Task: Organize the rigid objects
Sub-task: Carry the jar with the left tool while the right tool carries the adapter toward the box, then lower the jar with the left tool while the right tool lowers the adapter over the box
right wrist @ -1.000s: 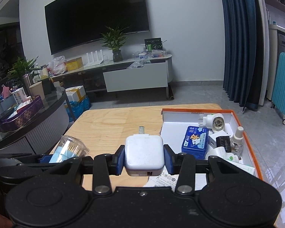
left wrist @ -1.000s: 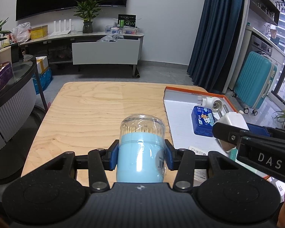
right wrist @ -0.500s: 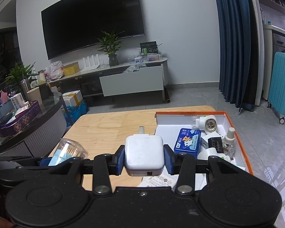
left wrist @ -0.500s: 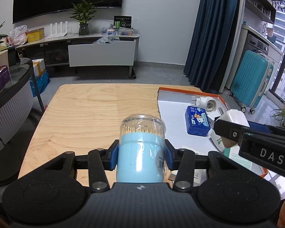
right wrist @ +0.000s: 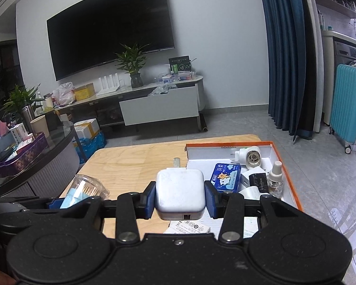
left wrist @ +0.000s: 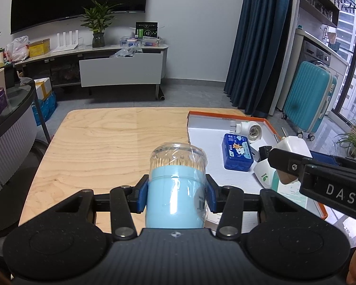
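Observation:
My left gripper [left wrist: 177, 196] is shut on a light-blue toothpick jar [left wrist: 176, 190] with a clear lid, held above the wooden table [left wrist: 102, 147]. The jar shows again at the lower left of the right wrist view [right wrist: 87, 188]. My right gripper [right wrist: 180, 198] is shut on a white power adapter [right wrist: 180, 193], its prong pointing away; the adapter [left wrist: 294, 146] also appears in the left wrist view, over the box. An orange-rimmed white box [left wrist: 225, 118] [right wrist: 227, 145] lies on the table's right side.
In the box lie a blue tin [right wrist: 225, 177], a white plug-in device [right wrist: 250, 158], a small clear bottle [right wrist: 275, 178], a black item [right wrist: 257, 181] and papers [right wrist: 189, 228]. A teal suitcase [left wrist: 308, 97] stands right of the table. A glass counter [right wrist: 30, 147] is at left.
Both views have drifted slightly, the table and box shifting left in the left wrist view. The jar and the adapter stay clamped as before.

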Available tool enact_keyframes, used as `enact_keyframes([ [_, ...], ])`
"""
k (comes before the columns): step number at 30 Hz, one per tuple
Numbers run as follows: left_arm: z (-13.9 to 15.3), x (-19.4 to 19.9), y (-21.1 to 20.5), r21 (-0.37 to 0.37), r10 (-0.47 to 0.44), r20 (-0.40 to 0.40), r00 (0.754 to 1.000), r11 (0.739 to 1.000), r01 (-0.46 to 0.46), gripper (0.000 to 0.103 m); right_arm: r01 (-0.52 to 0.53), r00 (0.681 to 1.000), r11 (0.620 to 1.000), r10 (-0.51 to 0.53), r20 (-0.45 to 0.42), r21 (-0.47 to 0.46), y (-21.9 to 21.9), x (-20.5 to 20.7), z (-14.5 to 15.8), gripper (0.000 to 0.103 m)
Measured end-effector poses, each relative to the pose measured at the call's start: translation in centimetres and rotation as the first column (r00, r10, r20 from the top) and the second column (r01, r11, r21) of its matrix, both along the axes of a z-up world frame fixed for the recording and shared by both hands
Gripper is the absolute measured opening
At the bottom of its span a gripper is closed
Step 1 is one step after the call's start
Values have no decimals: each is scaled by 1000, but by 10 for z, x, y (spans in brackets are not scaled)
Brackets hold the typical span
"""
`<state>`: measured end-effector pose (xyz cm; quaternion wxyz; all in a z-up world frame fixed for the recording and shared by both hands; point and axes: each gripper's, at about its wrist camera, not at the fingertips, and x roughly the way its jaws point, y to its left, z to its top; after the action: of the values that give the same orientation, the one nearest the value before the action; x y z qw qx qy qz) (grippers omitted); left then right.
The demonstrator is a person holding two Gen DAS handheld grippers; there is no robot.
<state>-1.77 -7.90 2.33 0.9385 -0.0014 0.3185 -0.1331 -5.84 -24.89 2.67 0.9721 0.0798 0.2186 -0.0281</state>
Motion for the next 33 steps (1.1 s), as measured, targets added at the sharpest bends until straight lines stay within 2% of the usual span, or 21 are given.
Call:
enact_keyframes([
  [33, 1, 6, -43, 9, -111, -6, 994, 994, 111, 47, 92, 996, 996, -92, 2, -9, -41, -8, 2, 51],
])
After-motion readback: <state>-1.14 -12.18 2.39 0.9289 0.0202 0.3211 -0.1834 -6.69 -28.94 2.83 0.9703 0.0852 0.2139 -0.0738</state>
